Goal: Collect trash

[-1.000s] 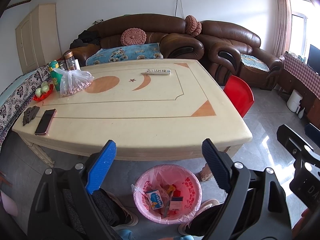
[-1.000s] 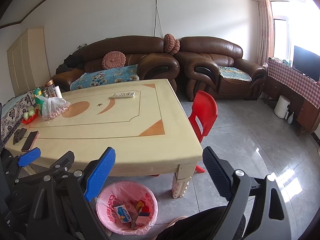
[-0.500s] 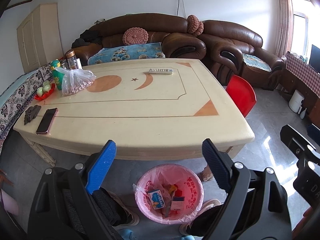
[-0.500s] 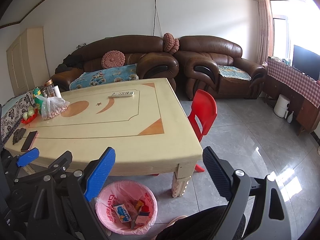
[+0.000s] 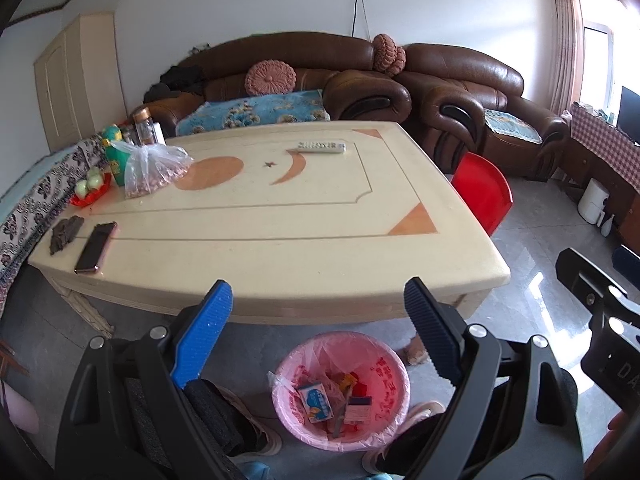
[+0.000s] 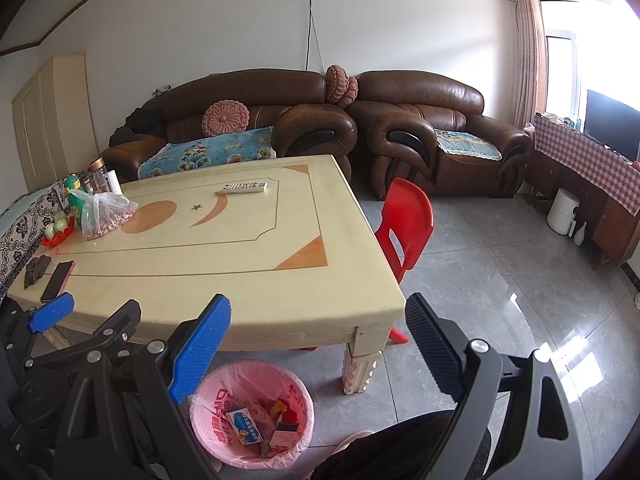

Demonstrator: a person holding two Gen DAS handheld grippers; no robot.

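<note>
Reaching over the bench (image 5: 280,216) from this seat, you risk taking the phone (image 5: 95,247) or remote (image 5: 321,146) for rubbish, since no obvious litter lies up there (the snack bag (image 5: 150,168) looks kept). Collected trash (image 5: 334,400) sits in the pink bin (image 5: 288,372) on the floor by your feet. Your left gripper (image 5: 318,344) and right gripper (image 6: 318,350) both tilt downward over the bench's near edge, fingers (image 5: 202,336) spread wide with nothing between them.
</note>
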